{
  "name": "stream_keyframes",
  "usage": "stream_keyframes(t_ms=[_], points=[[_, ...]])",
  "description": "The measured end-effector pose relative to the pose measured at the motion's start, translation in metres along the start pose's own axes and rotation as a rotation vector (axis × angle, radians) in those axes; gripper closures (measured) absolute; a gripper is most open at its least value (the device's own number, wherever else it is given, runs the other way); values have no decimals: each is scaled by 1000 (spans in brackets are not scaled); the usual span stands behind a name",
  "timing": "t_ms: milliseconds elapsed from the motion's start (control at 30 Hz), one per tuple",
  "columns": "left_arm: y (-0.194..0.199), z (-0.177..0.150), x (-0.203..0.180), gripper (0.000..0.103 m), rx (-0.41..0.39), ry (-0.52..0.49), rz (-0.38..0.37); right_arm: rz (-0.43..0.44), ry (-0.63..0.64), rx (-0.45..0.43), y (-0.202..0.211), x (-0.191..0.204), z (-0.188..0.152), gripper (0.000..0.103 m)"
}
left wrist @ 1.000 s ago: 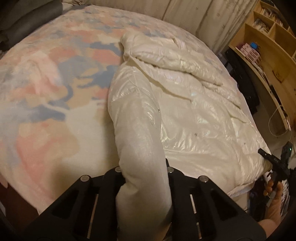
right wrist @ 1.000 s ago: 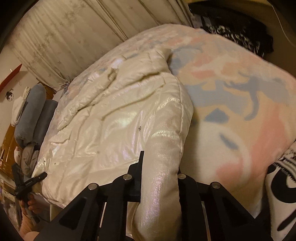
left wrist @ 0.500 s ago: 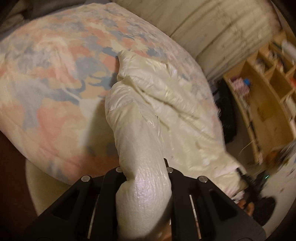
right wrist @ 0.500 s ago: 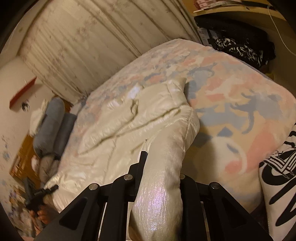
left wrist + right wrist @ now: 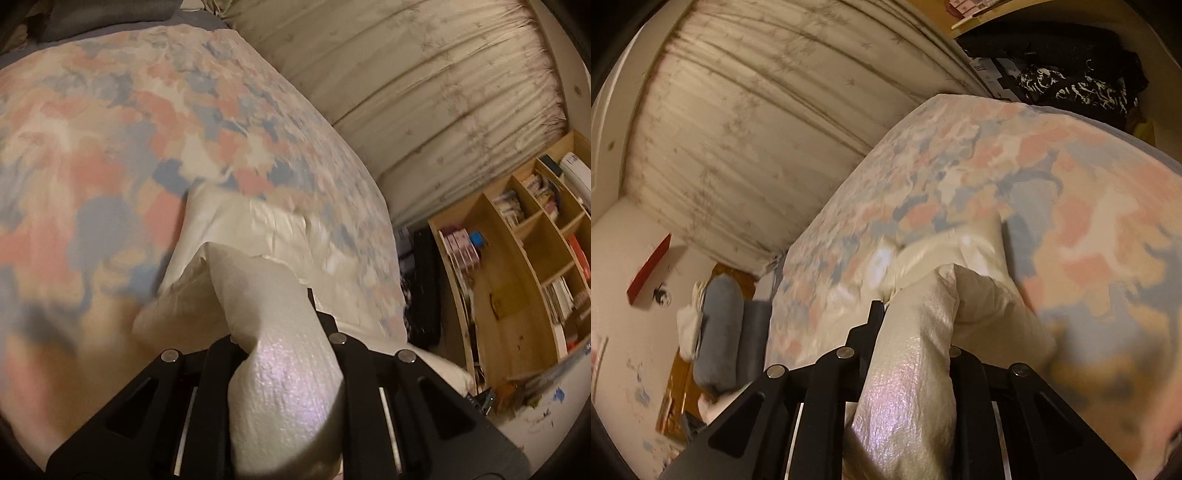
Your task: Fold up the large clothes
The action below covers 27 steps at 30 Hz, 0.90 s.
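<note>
Left gripper: your jaws are clenched on a thick fold of the white puffer jacket.
Right gripper: your jaws pinch another bunched fold of the jacket.
Jacket: lifted at both grips, its far part draped on the patterned bed, mid-bed.

Your left tool and right tool each have a fold of the jacket between the fingers; the rest of it trails forward onto the bed. Behind the bed hangs the curtain. The bookshelf stands to the bed's right, the cushions to its left.
</note>
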<state>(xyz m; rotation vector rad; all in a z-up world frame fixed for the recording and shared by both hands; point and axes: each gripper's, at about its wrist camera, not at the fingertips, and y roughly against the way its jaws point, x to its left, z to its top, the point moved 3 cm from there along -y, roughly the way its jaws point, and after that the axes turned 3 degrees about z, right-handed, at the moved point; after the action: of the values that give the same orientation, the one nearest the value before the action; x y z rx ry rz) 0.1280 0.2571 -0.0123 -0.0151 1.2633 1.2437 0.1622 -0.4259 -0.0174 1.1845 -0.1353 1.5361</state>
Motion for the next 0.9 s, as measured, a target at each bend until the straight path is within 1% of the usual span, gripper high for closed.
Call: stream_keyframes(t_ms=[100,167,200,233,267,300,333,367,400,433,500,567,667,733,800,833,867,900], points=[[-49,38,-6,92,-4,12,33,-28,-19,5,-52,3,36,86],[-89,62,-3,89,13,51,47,-65,-31,17,-92,4,58,82],[-106,72,-1,84,30,79,45,-80,-49,31,-117,1,71,76],[-127,83,2,76,50,115,41,-83,-67,44,-136,-1,79,70],[-143,90,3,70,63,137,38,-83,-86,54,-152,-5,85,58],[-161,98,5,57,74,170,29,-73,-117,64,-171,-9,91,48],[-173,103,8,47,74,189,26,-50,-154,71,-190,-13,97,42],[-186,109,10,44,67,207,29,-36,-180,73,-205,-19,99,34],[-194,113,10,35,62,212,30,-28,-196,66,-217,-25,102,29],[-200,116,11,30,51,216,27,-25,-200,61,-227,-28,105,27],[-211,122,13,26,39,229,13,-11,-199,53,-242,-33,107,17],[-218,128,14,24,27,227,8,32,-210,38,-253,-38,112,13],[-219,136,12,24,6,180,34,60,-208,23,-254,-48,109,12],[-223,141,9,24,-9,126,78,68,-189,16,-257,-50,112,12],[-227,143,6,24,-15,42,147,49,-149,15,-259,-49,114,12],[-233,142,4,24,-10,-12,193,31,-122,17,-262,-48,115,12],[-235,140,4,24,0,-50,216,14,-100,19,-260,-48,115,12],[-240,137,4,24,21,-109,243,-14,-64,21,-261,-47,116,12]])
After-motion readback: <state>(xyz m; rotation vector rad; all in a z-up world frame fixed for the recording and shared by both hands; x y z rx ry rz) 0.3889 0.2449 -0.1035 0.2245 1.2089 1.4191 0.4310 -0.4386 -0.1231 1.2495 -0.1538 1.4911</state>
